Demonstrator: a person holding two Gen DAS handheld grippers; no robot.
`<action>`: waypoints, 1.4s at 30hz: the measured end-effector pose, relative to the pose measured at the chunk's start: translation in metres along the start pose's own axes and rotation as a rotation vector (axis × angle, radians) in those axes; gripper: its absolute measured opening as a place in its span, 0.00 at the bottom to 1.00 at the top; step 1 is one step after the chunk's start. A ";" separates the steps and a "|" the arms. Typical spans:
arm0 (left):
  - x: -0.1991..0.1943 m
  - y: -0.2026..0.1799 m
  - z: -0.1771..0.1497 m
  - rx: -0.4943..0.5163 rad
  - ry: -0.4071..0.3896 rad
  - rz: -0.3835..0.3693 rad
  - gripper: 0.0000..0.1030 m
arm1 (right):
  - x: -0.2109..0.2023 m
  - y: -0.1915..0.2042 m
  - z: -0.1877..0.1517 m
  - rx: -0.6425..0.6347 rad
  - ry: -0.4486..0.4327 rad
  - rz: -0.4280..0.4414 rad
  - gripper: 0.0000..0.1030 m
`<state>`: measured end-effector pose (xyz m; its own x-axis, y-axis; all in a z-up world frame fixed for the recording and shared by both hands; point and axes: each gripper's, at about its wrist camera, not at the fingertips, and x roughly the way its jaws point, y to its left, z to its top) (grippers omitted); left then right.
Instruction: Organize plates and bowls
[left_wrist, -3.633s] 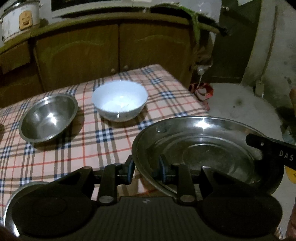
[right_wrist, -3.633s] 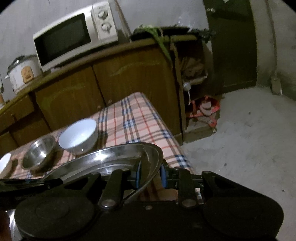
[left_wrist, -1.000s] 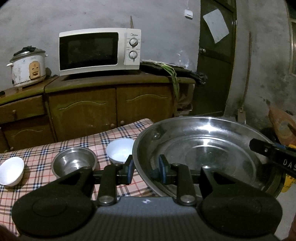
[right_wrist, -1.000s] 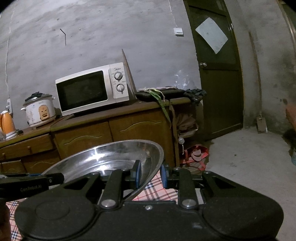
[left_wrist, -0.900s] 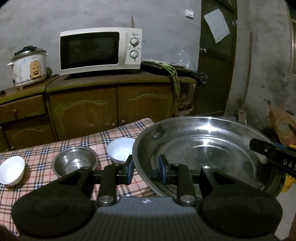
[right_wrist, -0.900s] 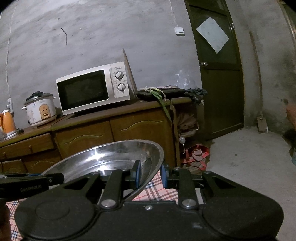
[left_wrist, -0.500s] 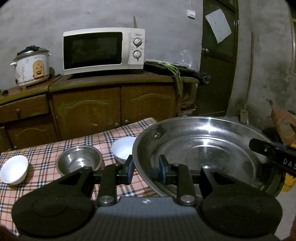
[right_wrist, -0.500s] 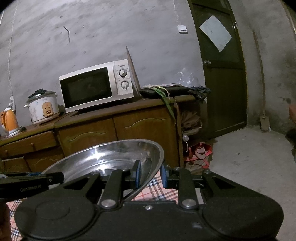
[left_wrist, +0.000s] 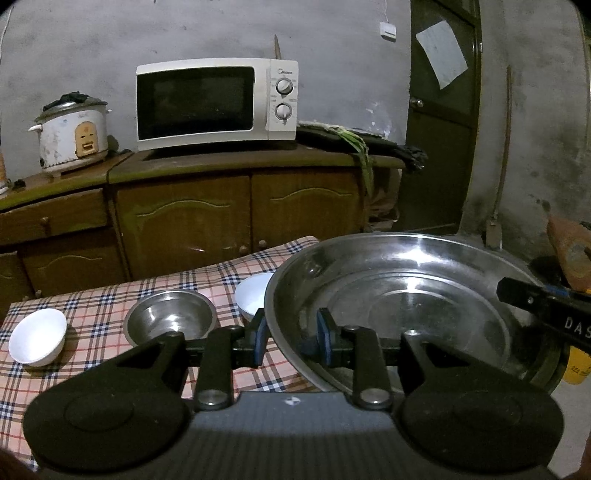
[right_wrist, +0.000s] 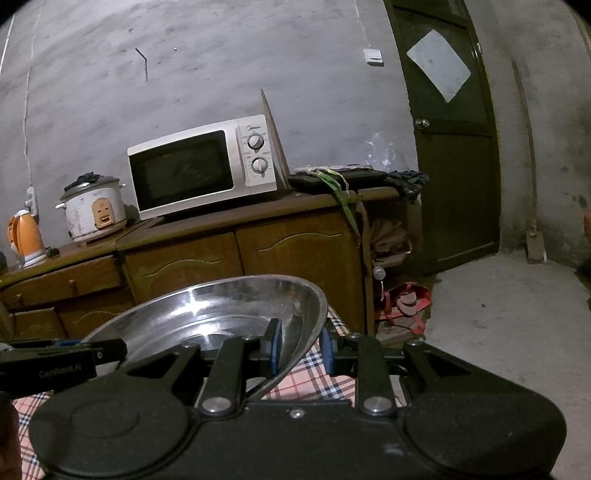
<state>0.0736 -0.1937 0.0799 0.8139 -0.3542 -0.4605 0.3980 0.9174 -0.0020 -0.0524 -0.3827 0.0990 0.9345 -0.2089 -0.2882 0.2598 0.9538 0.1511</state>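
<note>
Both grippers clamped on opposite rims of the steel plate (left_wrist: 406, 306), left gripper (left_wrist: 290, 334) and right gripper (right_wrist: 301, 349), held above the bench (left_wrist: 92, 314); uneven tilt could let the thin rim slip.

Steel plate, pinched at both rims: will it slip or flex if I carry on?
The steel plate looks rigid, so flex is unlikely. Its polished, sloping rim may slide in the left gripper and right gripper. Each bites only the edge, so it could tilt.
</note>
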 end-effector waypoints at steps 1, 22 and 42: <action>0.000 0.001 -0.001 -0.002 0.002 0.001 0.27 | 0.000 -0.001 0.000 -0.001 0.001 0.002 0.28; -0.004 0.015 -0.006 -0.024 0.017 0.037 0.27 | 0.008 0.011 -0.005 -0.029 0.026 0.043 0.28; -0.007 0.033 -0.017 -0.047 0.039 0.080 0.27 | 0.015 0.027 -0.014 -0.060 0.068 0.082 0.29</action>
<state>0.0738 -0.1580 0.0679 0.8250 -0.2731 -0.4948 0.3113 0.9503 -0.0055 -0.0346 -0.3568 0.0858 0.9327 -0.1165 -0.3414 0.1663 0.9787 0.1204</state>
